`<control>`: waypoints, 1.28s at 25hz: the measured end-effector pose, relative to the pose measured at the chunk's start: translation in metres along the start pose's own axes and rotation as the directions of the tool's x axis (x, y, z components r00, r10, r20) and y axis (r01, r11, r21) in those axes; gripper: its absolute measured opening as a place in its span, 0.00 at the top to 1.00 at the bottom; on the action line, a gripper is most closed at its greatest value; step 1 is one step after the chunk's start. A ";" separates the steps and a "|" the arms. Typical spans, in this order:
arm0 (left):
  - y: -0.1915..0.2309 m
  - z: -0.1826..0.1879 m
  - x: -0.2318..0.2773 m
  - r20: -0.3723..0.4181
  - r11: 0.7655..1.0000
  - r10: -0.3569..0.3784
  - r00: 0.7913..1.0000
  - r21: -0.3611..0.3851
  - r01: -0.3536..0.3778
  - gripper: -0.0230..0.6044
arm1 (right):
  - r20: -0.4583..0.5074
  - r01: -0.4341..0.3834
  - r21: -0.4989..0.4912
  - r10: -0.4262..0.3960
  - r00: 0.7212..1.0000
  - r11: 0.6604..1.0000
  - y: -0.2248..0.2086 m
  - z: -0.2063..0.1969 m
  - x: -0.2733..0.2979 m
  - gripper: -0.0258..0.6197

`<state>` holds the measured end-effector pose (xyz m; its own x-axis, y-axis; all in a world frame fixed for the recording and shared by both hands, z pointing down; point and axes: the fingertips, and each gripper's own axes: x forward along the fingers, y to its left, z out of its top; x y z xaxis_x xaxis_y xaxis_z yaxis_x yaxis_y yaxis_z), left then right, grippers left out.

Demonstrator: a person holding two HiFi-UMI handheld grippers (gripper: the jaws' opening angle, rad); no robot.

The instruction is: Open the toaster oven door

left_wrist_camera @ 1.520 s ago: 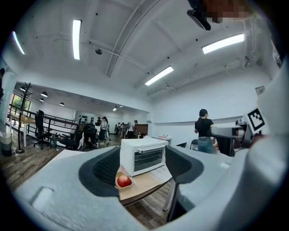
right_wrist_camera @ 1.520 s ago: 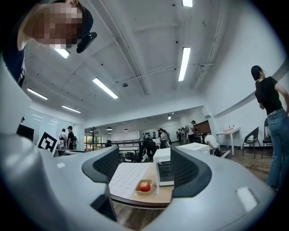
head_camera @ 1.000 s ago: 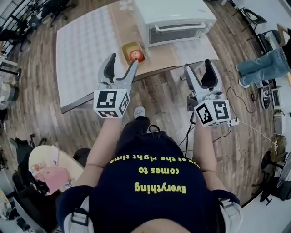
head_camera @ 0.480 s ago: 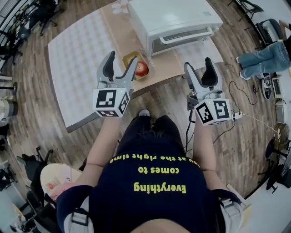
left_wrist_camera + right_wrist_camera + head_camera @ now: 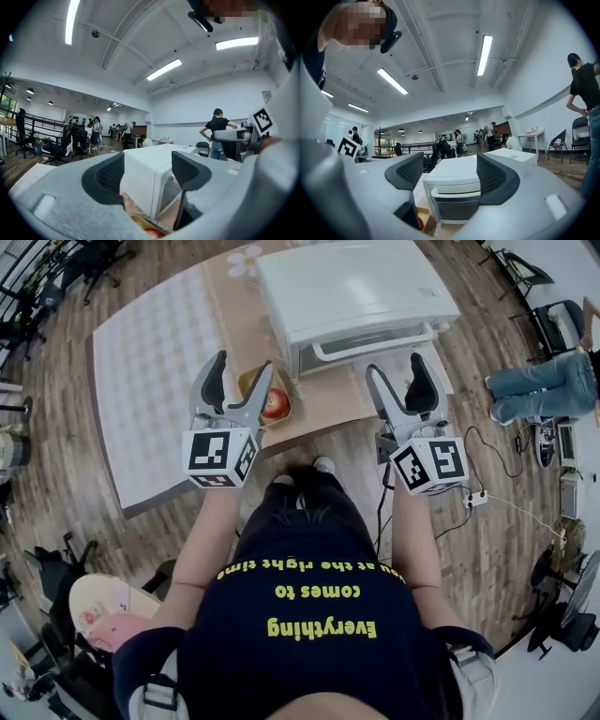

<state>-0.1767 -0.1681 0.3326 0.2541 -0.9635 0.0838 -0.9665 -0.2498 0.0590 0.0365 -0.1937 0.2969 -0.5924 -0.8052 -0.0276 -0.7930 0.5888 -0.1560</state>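
Both the left hand-held gripper (image 5: 242, 369) and the right hand-held gripper (image 5: 396, 371) have moved closer to the toaster oven (image 5: 352, 287).

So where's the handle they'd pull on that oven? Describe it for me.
On the pale table in front of the person sits a big white toaster oven. Across the top of its dark glass door, on the side facing the person, runs a white bar handle, the only raised rail on the box.
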 end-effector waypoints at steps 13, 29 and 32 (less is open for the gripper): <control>-0.021 -0.012 0.043 -0.016 0.995 0.094 0.995 -0.030 -0.094 0.46 | -0.078 -0.110 0.007 0.110 0.991 0.994 -0.056 -0.013 0.033 0.43; -0.013 -0.027 0.070 -0.052 1.000 0.003 0.999 -0.029 -0.005 0.46 | -0.249 0.019 -0.042 -0.028 0.968 0.999 -0.077 -0.066 0.060 0.44; -0.012 -0.029 0.075 -0.053 1.000 -0.017 0.998 -0.022 0.015 0.46 | -0.268 0.055 -0.071 -0.072 0.961 0.996 -0.082 -0.074 0.063 0.44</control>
<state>-0.1447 -0.2346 0.3671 0.2717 -0.9528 0.1357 -0.9614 -0.2624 0.0825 0.0534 -0.2874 0.3813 -0.5497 -0.7971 0.2499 -0.8326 0.5470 -0.0867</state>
